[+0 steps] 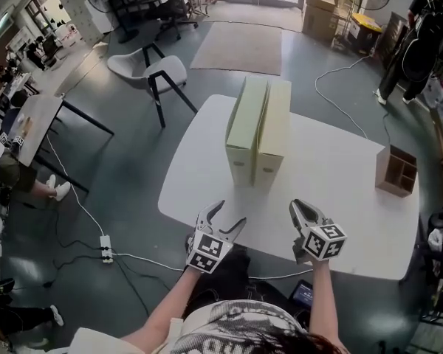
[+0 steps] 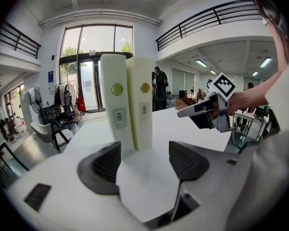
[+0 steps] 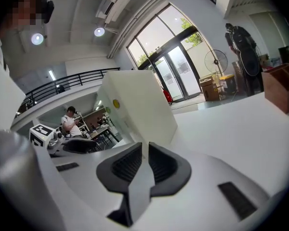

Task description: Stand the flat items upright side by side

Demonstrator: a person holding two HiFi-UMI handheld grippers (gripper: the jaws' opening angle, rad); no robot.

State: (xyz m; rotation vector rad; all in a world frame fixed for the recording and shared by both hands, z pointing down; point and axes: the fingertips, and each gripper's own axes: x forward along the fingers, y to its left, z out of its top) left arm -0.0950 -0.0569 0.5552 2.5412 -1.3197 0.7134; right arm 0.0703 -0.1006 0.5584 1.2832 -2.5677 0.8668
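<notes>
– While the left gripper [image 2: 144, 163] is gaping empty and the right gripper [image 3: 145, 165] is sitting shut on nothing, where are the 2 file boxes [image 1: 258, 127] standing?
– Upright, touching, on the table [image 1: 340, 168] beyond both. They're looking light, stiff, tippy; I'm favouring pinching a spine low.

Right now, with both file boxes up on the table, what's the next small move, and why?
Probably just draw both grippers back off the table. The green box and the cream box stand upright, side by side; the left gripper is open and empty, the right gripper shut on nothing.
</notes>
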